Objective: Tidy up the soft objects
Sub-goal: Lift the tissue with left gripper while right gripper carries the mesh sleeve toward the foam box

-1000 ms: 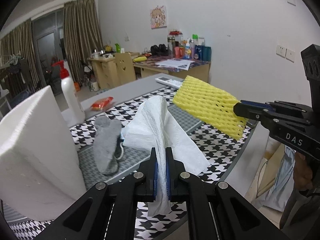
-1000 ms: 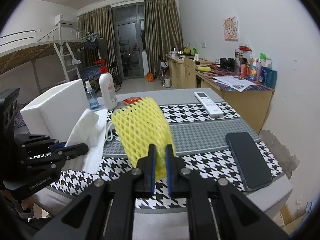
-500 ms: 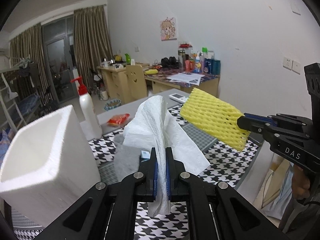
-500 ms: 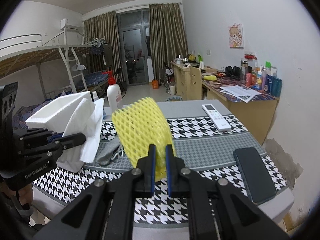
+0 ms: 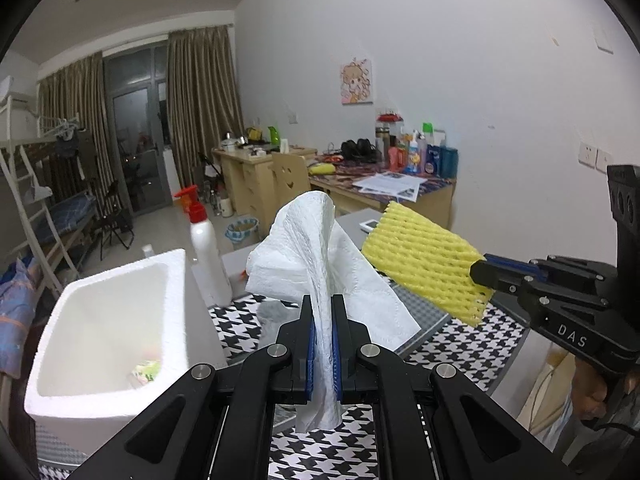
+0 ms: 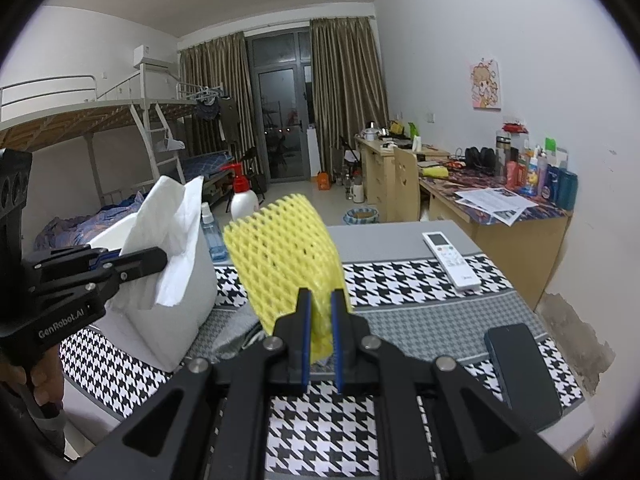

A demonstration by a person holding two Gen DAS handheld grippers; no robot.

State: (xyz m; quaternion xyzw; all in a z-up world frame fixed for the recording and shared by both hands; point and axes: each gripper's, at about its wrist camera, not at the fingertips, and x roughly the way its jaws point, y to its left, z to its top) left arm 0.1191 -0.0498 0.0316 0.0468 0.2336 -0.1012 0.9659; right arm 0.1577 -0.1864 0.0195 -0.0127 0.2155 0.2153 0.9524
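Left gripper pinches a crumpled white paper towel at frame centre of the left view, lower edge trapped between the pads, limp and near weightless, so a pinch at any fold likely holds. Right gripper is clamped on a yellow foam mesh fruit sleeve, springy and crushable, best taken at its end. An open white styrofoam box sits lower left, probably the drop spot.

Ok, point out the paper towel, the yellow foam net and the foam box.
paper towel (image 5: 308, 240), left wrist view, crumpled upper fold.
yellow foam net (image 6: 284, 252), right wrist view, mesh middle.
foam box (image 5: 176, 258), left wrist view, far rim corner.
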